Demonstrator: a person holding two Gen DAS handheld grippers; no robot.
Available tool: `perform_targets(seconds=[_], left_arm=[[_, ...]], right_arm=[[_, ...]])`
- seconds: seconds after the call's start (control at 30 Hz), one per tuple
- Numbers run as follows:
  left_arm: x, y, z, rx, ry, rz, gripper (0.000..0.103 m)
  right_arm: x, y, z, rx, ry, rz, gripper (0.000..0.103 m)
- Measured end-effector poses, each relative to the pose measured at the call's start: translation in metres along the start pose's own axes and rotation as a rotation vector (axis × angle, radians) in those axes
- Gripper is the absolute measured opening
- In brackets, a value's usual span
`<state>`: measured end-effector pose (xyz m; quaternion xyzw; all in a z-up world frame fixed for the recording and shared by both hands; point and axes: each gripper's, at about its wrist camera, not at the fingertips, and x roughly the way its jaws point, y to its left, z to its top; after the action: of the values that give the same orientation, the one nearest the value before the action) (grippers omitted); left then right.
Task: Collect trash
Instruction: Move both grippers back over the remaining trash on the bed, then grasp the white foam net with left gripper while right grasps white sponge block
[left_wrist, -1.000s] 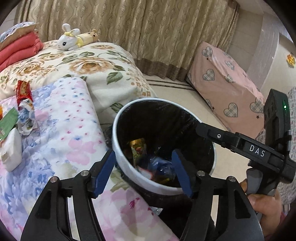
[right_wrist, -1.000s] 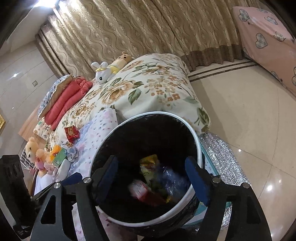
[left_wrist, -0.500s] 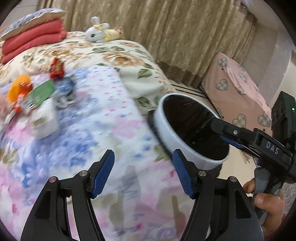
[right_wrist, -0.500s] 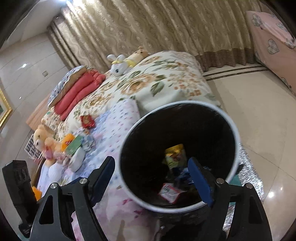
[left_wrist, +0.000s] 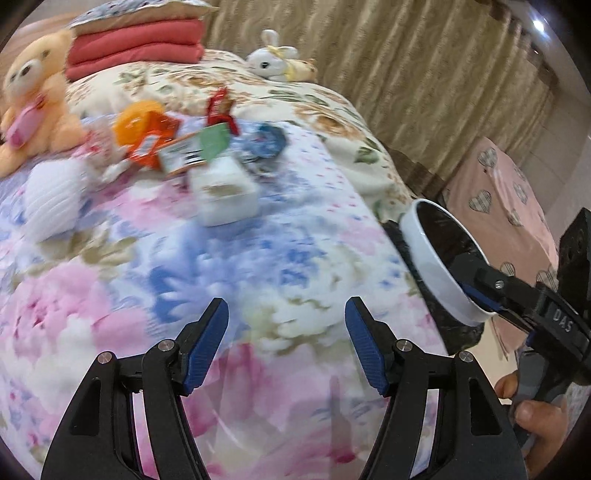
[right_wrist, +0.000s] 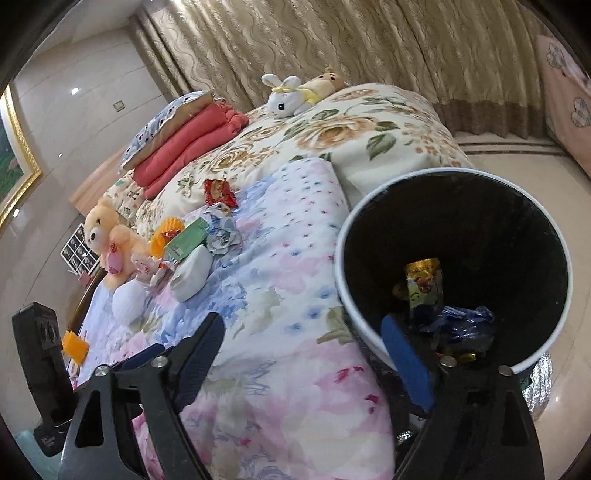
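A white-rimmed bin with a black liner (right_wrist: 454, 258) stands beside the bed and holds wrappers (right_wrist: 424, 284); it also shows in the left wrist view (left_wrist: 432, 258). Trash lies in a heap on the floral quilt: a red wrapper (left_wrist: 219, 107), an orange packet (left_wrist: 144, 129), a green carton (left_wrist: 199, 147), a white box (left_wrist: 225, 188), a blue crumpled wrapper (left_wrist: 266, 142). My left gripper (left_wrist: 286, 347) is open and empty above the quilt. My right gripper (right_wrist: 303, 354) is open and empty, one finger over the bin's rim.
A teddy bear (left_wrist: 33, 96) sits left of the heap. A white plush rabbit (left_wrist: 277, 62) and folded red blankets (left_wrist: 136, 40) lie further back. A pink heart-patterned cover (left_wrist: 506, 199) stands past the bin. Curtains hang behind.
My left gripper has swung left from over the bin to over the quilt, facing the trash heap. My right gripper has shifted left, so the bin sits to its right.
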<state>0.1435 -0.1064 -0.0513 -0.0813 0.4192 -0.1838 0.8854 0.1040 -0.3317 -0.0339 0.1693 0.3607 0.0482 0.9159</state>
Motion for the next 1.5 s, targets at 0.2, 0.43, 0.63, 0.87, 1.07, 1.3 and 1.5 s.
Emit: perform_targets(seconds=[0.2, 0.43, 0.63, 0.87, 1.07, 1.3, 1.5], left_arm=[[-0.014, 0.032, -0.007, -0.066, -0.023, 0.034, 0.067], [-0.027, 0.064, -0.009, -0.123, -0.049, 0.080, 0.067], [-0.033, 0.093, -0.011, -0.171, -0.054, 0.120, 0.068], [-0.034, 0.118, -0.008, -0.208, -0.051, 0.160, 0.068], [-0.032, 0.133, -0.001, -0.227, -0.053, 0.180, 0.069], [-0.027, 0.148, 0.015, -0.239, -0.062, 0.208, 0.072], [-0.024, 0.157, 0.033, -0.248, -0.077, 0.223, 0.074]], right_arm=[[0.008, 0.025, -0.002, -0.053, 0.017, 0.035, 0.090], [0.027, 0.054, -0.007, -0.088, 0.051, 0.077, 0.090], [0.049, 0.074, -0.015, -0.109, 0.090, 0.105, 0.090], [0.073, 0.095, -0.019, -0.142, 0.119, 0.129, 0.090], [0.091, 0.108, -0.016, -0.164, 0.130, 0.138, 0.090], [0.109, 0.120, -0.007, -0.183, 0.131, 0.136, 0.090], [0.125, 0.127, 0.004, -0.197, 0.124, 0.127, 0.090]])
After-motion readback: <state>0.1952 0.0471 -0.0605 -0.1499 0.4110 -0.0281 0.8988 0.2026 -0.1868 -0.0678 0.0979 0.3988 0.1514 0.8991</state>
